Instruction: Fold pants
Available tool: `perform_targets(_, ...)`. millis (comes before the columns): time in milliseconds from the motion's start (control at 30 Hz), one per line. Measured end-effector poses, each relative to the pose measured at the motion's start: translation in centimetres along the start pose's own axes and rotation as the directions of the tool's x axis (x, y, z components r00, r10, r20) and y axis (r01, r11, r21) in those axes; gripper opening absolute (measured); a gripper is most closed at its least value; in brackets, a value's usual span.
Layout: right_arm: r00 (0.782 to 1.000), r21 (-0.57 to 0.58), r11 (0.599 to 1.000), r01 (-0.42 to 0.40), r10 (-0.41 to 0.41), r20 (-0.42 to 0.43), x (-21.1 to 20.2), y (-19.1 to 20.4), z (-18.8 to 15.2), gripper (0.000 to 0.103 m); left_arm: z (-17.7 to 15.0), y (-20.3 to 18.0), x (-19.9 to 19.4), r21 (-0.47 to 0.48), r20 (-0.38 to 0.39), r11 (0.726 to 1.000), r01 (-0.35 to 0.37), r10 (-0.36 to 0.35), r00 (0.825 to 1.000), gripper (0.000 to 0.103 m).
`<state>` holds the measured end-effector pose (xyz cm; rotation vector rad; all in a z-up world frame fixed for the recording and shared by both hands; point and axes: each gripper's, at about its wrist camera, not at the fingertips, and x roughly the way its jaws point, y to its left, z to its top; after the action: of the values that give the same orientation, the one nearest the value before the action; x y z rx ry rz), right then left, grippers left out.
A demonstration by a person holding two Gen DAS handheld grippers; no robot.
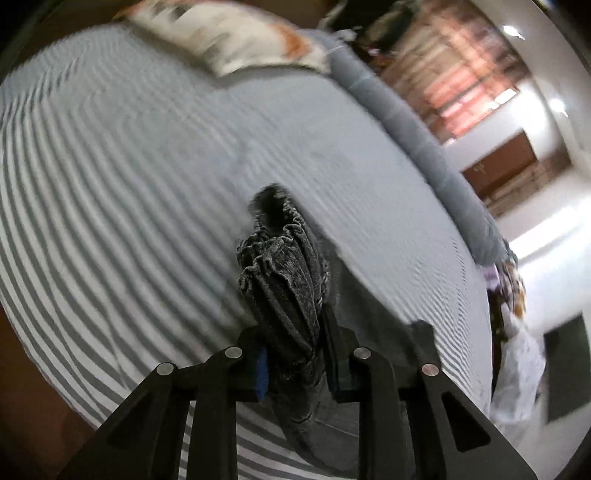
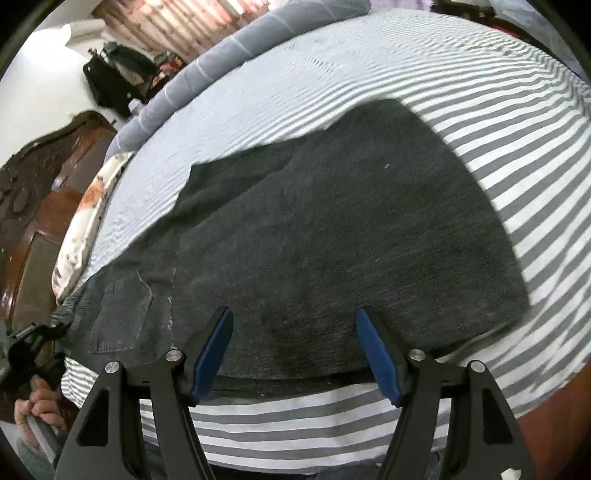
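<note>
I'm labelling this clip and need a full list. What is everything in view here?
pants: one, dark grey, spread flat on the bed; waistband end bunched in the left gripper
striped sheet: one, grey and white, covering the bed
pillow: one, white with orange patches, at the head of the bed
rolled blanket: one, grey-blue, along the bed's far edge
headboard: one, dark carved wood, beside the pillow
luggage: dark pile, on the floor by the wall
left gripper: one, black, fingers shut on the pants
right gripper: one, black, blue fingers open above the pants
hand: one, lower left of the right wrist view
</note>
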<state>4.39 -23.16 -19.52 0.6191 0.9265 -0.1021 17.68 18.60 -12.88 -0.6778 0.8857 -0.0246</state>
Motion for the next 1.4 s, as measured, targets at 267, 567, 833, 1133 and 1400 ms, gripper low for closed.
perform_targets(267, 0.998, 0.0, 1.0, -0.018, 0.018, 0.063, -3.8, -1.6, 1.4, 0.075, -1.6, -10.1, -2.7, 0.212, 0.031, 0.975, 0.064, -0.072, 0.997, 0.024)
perform_targets(567, 0.991, 0.102, 0.994, -0.047, 0.033, 0.133, -8.1, -6.5, 3.2, 0.076, -6.7, -21.4, -1.7, 0.412, -0.027, 0.896, 0.166, -0.171, 0.985, 0.021)
perform_targets(833, 0.99, 0.191, 0.98, -0.05, 0.023, 0.139, -9.1, -11.4, 3.5, 0.076, -14.3, -28.2, 2.2, 0.515, -0.172, 0.824, 0.237, -0.171, 0.97, 0.02)
perform_targets(1133, 0.992, 0.282, 0.959, -0.033, -0.004, 0.129, -8.7, -16.0, 3.5, 0.076, -22.6, -32.4, 7.0, 0.613, -0.274, 0.75, 0.248, -0.092, 0.957, 0.02)
perform_targets(1400, 0.994, 0.32, 0.947, -0.023, -0.012, 0.107, -7.4, -18.6, 3.9, 0.076, -26.1, -31.7, 9.4, 0.683, -0.296, 0.691, 0.238, -0.037, 0.954, 0.02)
